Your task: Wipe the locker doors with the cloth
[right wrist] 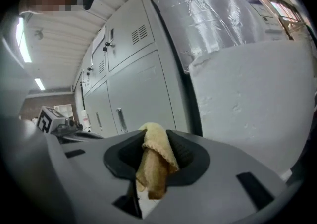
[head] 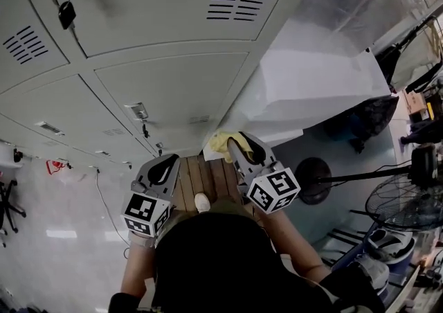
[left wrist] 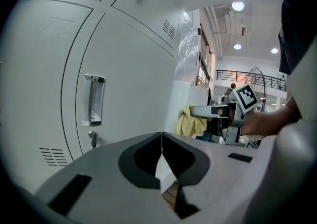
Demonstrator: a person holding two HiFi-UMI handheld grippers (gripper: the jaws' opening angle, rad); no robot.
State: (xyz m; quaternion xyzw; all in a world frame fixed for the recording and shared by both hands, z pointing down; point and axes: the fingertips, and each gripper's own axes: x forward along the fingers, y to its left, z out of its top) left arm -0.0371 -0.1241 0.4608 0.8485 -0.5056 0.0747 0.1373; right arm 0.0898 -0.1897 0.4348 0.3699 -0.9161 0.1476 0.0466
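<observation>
The right hand-held gripper [right wrist: 154,159] is clamping a yellow cloth [right wrist: 149,171]. The cloth is bunching up between the jaws and hanging out below them. In the head view the cloth is sitting close to the lockers, by the edge where the end door [head: 173,90] is meeting a white block [head: 318,76]. Whether the cloth is touching the door cannot be told. The left hand-held gripper [left wrist: 161,162] is keeping its jaws together with nothing between them. It is pointing along a locker door with a metal handle [left wrist: 94,100], well clear of it. In the head view both grippers are hovering side by side over a slatted wooden platform [head: 208,174], the left one just beside the right.
</observation>
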